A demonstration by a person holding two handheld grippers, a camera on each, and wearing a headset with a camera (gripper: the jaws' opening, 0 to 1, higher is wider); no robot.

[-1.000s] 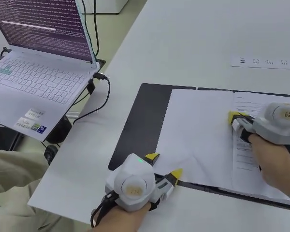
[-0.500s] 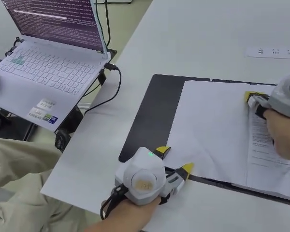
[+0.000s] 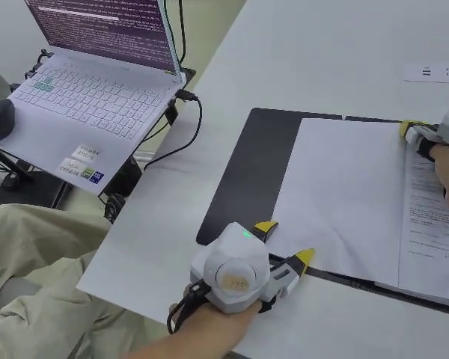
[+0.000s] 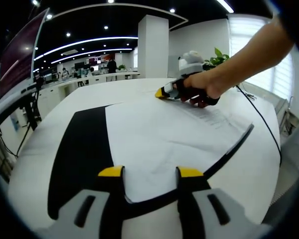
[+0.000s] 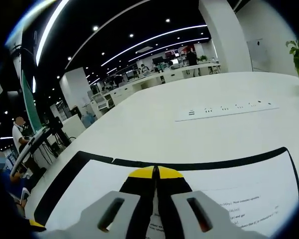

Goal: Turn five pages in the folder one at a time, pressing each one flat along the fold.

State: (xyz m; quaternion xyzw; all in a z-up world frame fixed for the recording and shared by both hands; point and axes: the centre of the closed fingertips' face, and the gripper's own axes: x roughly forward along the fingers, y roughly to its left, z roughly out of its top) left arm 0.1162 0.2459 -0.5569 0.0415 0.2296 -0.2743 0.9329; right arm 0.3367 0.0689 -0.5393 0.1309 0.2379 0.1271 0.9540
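The black folder [image 3: 247, 176] lies open on the white table, a blank white page [image 3: 344, 194] turned over to its left and a printed page [image 3: 430, 239] on the right. My left gripper [image 3: 286, 242] rests open at the blank page's near edge, the paper's edge lying between its yellow fingertips [image 4: 111, 172]. My right gripper [image 3: 413, 129] is shut, its tip pressed on the fold close to the folder's far edge. From the left gripper view it appears as the right gripper [image 4: 164, 93], held by a hand. Through the right gripper view the shut gripper [image 5: 154, 173] points over the folder's black rim [image 5: 199, 164].
An open laptop [image 3: 82, 105] sits on a stand left of the table, a black cable [image 3: 176, 142] hanging from it near the folder's left side. A white power strip [image 3: 434, 72] lies beyond the folder. The table's left edge is close to the left gripper.
The right gripper has slid along the fold from mid-page to near the folder's far edge. The left gripper stays at the near edge. The head camera has shifted.
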